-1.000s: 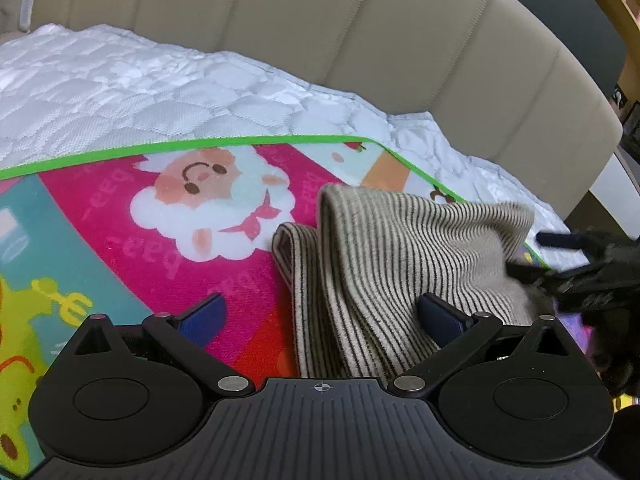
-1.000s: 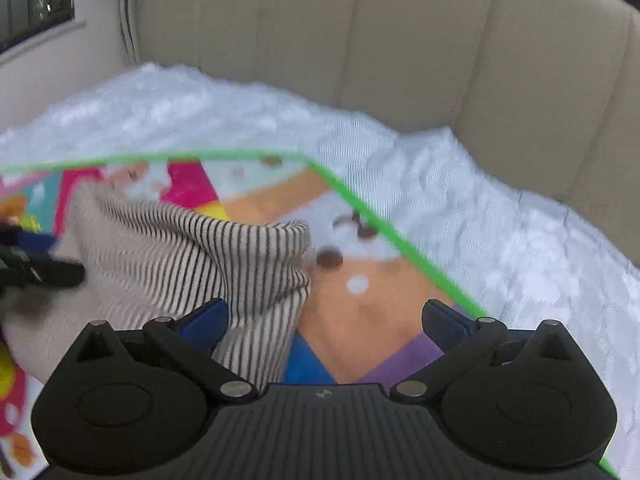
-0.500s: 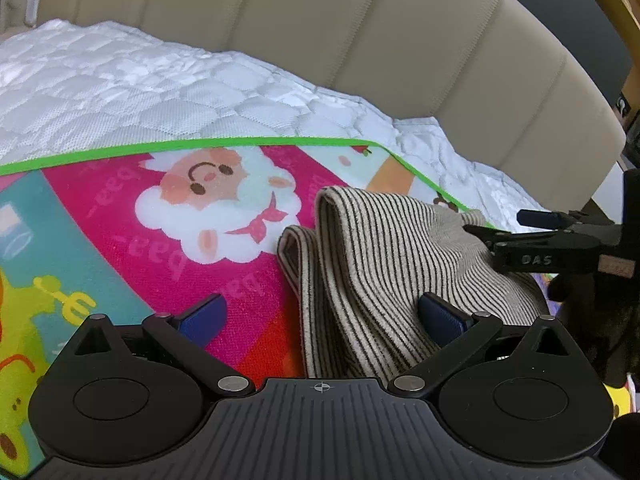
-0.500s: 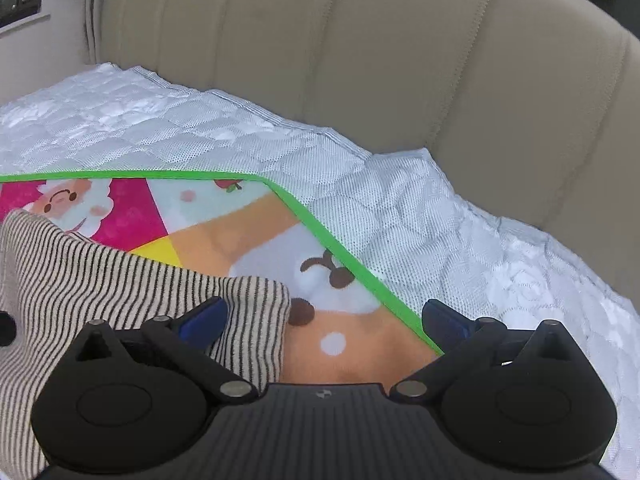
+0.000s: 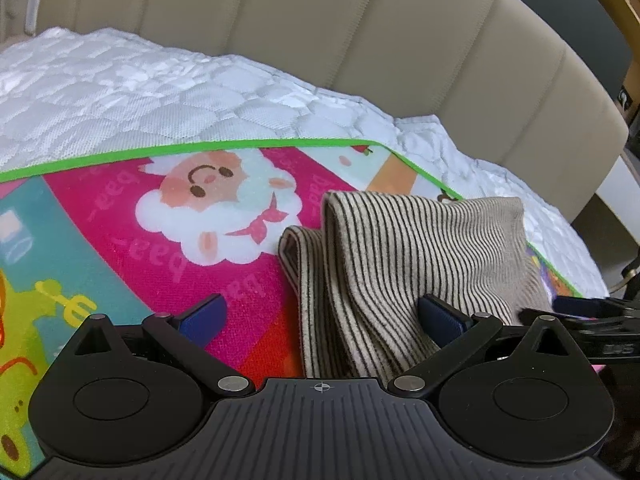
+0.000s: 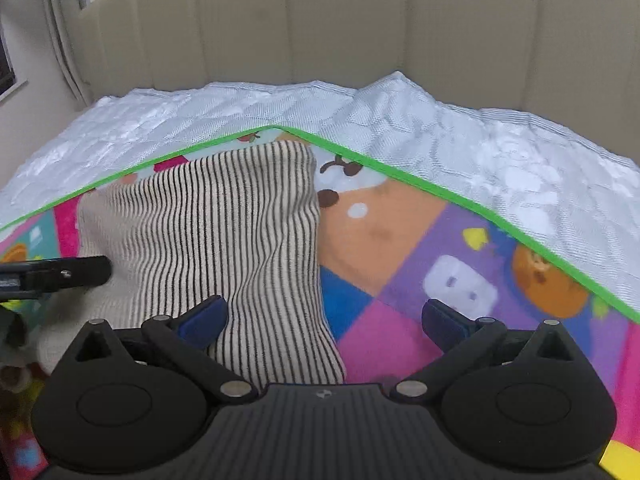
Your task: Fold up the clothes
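On the bright play mat (image 5: 100,240) with the green edge lies a striped top (image 5: 400,260), beige with thin dark lines. It is folded up into a small bundle with soft bumps in it. The mat has a smiling white sheep (image 5: 216,204) on pink, and the top sits just to the right of that sheep in the left wrist view. Under the mat is a white quilted cover (image 5: 160,96), and behind that stands a tall beige padded headboard (image 5: 360,32). The left gripper (image 5: 320,316) hangs low over the near end of the top. Its two blue fingers (image 5: 202,314) are wide apart, and nothing is between them that they squeeze. One finger is over the pink mat and the other is over the striped cloth. The right gripper (image 6: 324,316) is also spread wide and holds nothing. In the right wrist view its left finger (image 6: 204,316) is over the near edge of the top, and its other finger is over the pink and purple squares of the mat (image 6: 440,240). The striped top (image 6: 224,232) reaches up toward the corner of the mat in that view. Each gripper can be seen from the other camera as a dark bar at the side, close to the cloth. The far edge of the picture is a bit blurry.
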A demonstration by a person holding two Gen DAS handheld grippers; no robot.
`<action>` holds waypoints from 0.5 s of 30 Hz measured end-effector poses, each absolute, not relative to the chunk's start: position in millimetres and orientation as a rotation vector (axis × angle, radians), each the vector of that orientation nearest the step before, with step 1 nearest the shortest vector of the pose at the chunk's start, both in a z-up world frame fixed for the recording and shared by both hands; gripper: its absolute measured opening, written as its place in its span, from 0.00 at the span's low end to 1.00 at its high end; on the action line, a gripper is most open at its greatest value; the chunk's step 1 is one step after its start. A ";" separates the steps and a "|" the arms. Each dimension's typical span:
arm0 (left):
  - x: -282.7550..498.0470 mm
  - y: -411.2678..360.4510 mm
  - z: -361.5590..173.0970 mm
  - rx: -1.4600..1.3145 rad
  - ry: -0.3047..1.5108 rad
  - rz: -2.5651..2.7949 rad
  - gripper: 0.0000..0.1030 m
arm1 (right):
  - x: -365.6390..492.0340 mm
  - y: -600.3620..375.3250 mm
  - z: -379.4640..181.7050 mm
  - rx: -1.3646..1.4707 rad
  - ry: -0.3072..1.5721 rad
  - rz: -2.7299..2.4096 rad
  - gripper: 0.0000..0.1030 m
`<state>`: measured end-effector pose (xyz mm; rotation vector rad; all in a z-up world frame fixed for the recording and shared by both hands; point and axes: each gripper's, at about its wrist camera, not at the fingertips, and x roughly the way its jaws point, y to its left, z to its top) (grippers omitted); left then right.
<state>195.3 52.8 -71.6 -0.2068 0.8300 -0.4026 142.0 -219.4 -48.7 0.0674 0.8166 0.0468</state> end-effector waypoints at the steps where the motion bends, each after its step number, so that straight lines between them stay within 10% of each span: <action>1: 195.0 52.2 -71.2 -0.204 0.824 -0.397 1.00 | 144.5 -218.2 -49.5 0.066 0.808 0.042 1.00; 9: 176.2 60.7 -23.4 -0.115 0.679 -0.314 1.00 | 101.6 -242.4 -24.3 0.446 0.932 0.114 0.98; 15: 194.0 64.4 -7.7 -0.148 0.711 -0.396 1.00 | 103.4 -236.0 -62.8 0.736 1.070 0.176 0.72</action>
